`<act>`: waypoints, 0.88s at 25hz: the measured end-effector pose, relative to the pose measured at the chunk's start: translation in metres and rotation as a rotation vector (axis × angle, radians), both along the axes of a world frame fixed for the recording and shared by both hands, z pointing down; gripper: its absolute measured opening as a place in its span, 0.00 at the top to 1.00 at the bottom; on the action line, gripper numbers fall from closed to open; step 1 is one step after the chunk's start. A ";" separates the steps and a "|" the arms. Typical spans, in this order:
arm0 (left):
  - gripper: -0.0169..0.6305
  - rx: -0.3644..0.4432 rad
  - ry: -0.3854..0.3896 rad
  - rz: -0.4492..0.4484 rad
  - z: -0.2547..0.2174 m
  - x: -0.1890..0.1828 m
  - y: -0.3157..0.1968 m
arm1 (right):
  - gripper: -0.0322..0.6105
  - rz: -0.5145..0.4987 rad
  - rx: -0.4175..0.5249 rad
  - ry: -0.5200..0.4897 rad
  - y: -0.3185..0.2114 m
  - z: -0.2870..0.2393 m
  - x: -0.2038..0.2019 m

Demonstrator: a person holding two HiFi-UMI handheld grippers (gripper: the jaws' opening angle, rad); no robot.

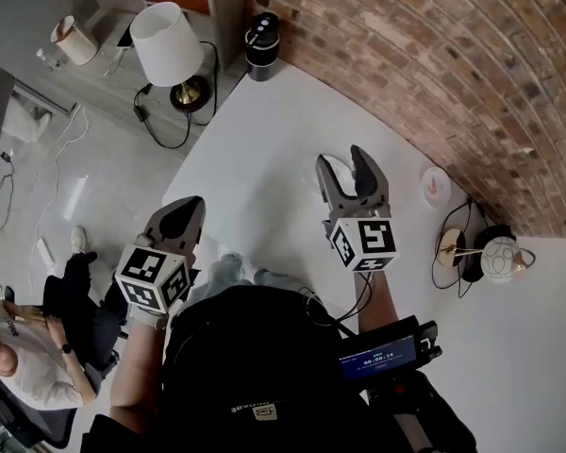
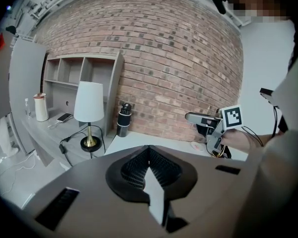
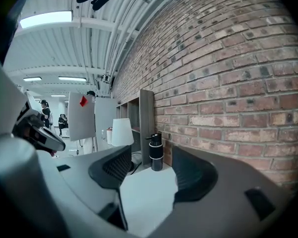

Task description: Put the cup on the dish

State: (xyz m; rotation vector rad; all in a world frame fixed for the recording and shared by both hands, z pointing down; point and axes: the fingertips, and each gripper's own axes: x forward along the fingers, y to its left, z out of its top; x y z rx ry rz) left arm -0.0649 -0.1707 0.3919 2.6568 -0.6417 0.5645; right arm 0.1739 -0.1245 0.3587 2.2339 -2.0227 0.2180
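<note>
White tabletop [image 1: 264, 149]: approach stage, nothing grasped.
Right gripper [image 1: 343, 166] stood wide, left gripper [image 1: 183, 211] closed, both empty; reaching the pale pink crockery [image 1: 435, 186] seemed the next need.

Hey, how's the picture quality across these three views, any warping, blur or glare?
Head view: fisheye bends the brick wall into an arc; light even, sharp. Left gripper view: shut left tongs close up look soft; corners dark. Right gripper view: ceiling light glares, corners go black, open right tongs slightly blurred.
</note>
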 end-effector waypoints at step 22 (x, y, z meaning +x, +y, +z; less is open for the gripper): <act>0.97 0.011 0.104 0.364 -0.027 0.122 0.011 | 0.55 0.202 0.147 -0.052 0.084 -0.065 0.020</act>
